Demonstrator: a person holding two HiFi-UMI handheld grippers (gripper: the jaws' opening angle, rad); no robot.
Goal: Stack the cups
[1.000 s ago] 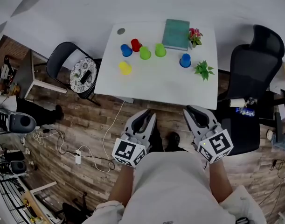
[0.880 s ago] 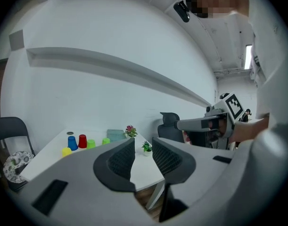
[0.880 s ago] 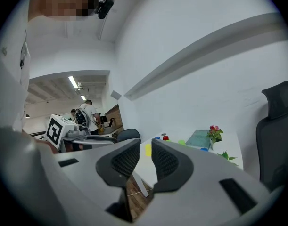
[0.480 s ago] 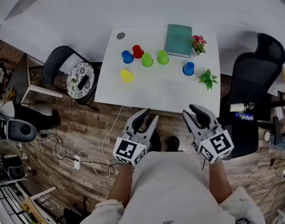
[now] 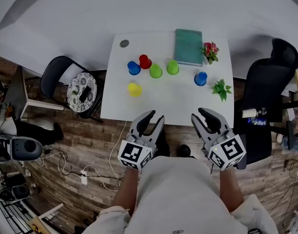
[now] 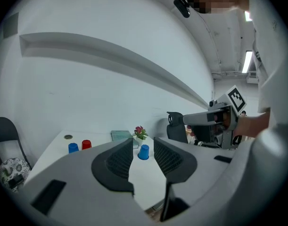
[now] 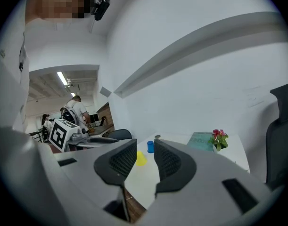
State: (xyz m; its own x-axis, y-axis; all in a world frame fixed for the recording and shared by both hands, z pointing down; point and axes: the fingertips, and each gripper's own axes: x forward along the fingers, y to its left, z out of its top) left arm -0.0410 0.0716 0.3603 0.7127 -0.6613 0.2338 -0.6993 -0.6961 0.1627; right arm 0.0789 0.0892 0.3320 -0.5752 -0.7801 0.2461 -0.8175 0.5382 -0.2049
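Wood floor (image 5: pixel 90 145) under you. Your left gripper (image 5: pixel 156 115) and right gripper (image 5: pixel 198 113) hang at the white table's (image 5: pixel 173 104) near edge, jaws just been opening, spread, nothing between. 6 cups (image 5: pixel 156 71) stand unstacked farther on, yellow cup (image 5: pixel 134 89) nearest.

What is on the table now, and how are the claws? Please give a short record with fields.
cups: six, none stacked: blue cup, red cup, green cup, second green cup, second blue cup, yellow cup
table: white
other: book, flowers, plant
left claw: open, has just been opening, empty
right claw: open, has just been opening, empty
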